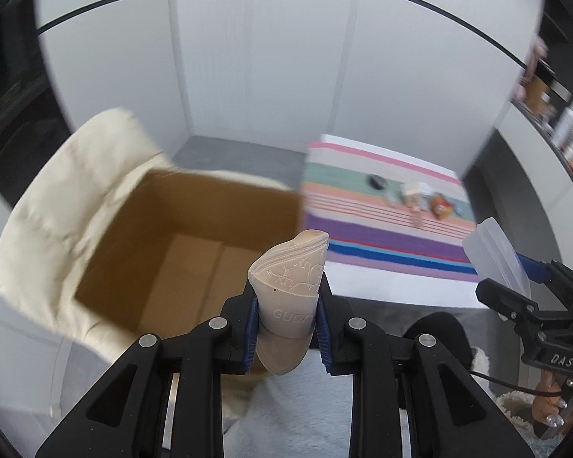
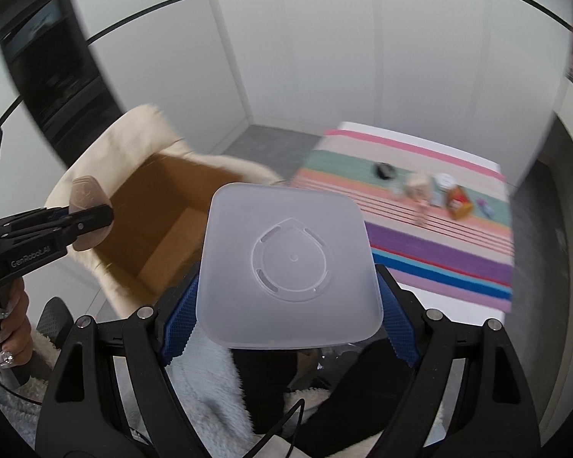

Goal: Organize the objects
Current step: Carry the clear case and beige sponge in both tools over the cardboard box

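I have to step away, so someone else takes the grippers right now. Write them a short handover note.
Left gripper: shut on a beige folded insole, held beside the open cardboard box.
Right gripper: clamped across a frosted square plastic lid, also near the box.
The box sits on a cream chair; what shows of its bottom is bare.
Done: both items picked up.
Left: probably drop both into the box, then fetch the small items on the striped cloth.
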{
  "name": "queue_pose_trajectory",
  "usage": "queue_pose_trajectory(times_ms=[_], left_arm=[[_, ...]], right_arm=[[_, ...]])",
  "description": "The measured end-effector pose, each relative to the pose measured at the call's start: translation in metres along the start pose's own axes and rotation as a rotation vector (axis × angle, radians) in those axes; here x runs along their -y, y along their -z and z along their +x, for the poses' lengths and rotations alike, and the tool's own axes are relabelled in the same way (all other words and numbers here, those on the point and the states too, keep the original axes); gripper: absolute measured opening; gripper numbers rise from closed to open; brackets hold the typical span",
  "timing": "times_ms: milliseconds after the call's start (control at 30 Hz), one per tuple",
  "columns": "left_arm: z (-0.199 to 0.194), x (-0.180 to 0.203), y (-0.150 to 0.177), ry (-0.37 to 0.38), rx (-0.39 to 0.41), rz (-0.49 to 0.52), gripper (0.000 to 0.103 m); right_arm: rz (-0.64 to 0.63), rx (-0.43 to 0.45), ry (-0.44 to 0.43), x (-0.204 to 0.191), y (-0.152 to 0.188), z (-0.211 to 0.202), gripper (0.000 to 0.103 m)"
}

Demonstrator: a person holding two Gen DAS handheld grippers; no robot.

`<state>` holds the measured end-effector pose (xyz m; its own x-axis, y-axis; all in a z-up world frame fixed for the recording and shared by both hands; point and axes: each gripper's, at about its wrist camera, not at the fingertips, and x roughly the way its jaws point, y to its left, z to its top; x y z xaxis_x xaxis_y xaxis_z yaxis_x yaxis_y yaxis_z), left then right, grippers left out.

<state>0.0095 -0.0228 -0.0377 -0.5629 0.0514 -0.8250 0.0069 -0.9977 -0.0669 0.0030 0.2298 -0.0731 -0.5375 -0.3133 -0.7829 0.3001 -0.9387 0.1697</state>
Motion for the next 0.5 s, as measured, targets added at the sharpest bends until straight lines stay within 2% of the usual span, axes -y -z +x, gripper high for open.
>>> queue_pose_trajectory(times_ms=[267,500], left_arm=[[-0.006,-0.089,0.035,-0.105,-0.021,-0.188,0.026],[0.0,-0.124,0.042,-0.124,-0.03,-0.258,0.027]], right_arm=[[-0.212,-0.065,-0.168,-0.105,-0.008,0.042,0.085],[-0.305,-0.101,-0.224,-0.156,-0.002,0.062,0.085]])
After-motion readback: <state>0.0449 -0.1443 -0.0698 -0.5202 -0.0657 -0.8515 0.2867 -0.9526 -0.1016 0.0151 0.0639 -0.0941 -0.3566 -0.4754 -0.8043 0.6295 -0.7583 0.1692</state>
